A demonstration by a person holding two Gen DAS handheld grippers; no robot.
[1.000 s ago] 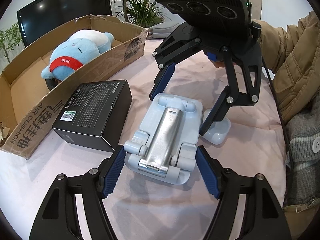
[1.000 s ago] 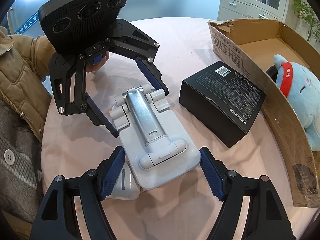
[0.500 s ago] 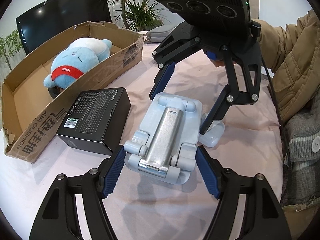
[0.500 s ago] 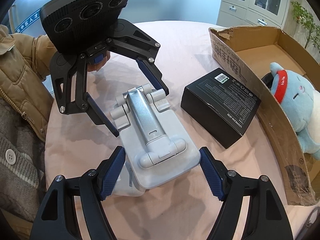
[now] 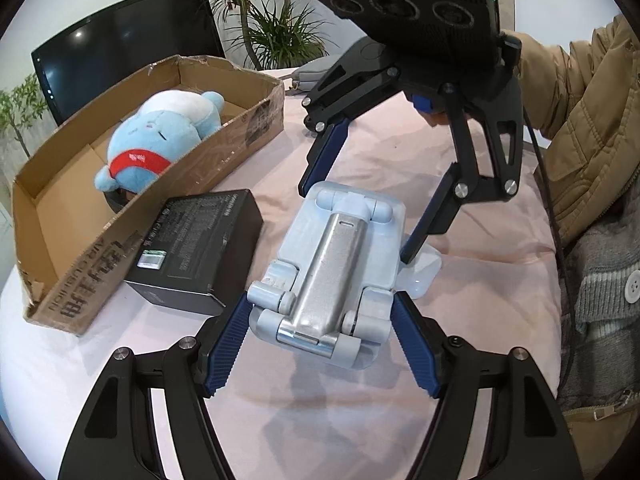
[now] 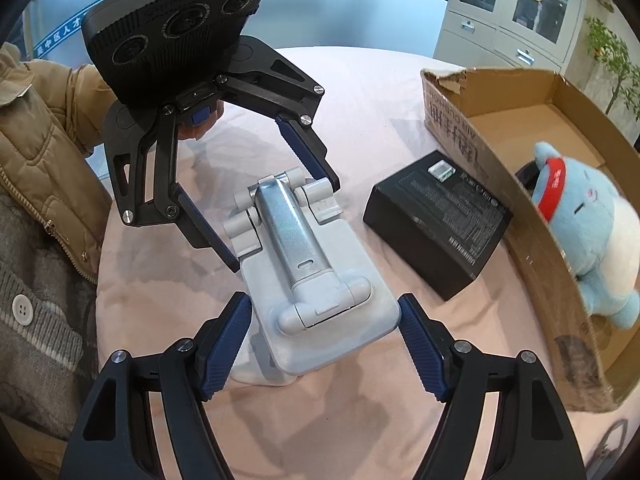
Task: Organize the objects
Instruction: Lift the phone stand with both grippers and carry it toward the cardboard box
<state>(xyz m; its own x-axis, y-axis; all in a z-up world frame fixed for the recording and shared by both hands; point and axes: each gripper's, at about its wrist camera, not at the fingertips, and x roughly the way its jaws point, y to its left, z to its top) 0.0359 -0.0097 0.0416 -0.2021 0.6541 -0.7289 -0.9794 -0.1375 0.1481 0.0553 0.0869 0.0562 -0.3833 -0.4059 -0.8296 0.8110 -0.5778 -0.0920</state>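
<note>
We are gripping the folded phone stand point(image 5: 332, 272) from both ends: left claw point(image 5: 320, 344) clamping the hinge end, right claw point(image 6: 324, 340) clamping the flat base end. The stand is hanging just above the pink counter point(image 5: 460, 208), over a small white case point(image 5: 420, 276). A black box point(image 5: 200, 248) is sitting left of it, beside the cardboard box point(image 5: 168, 200) holding a blue plush toy point(image 5: 160, 140).
</note>
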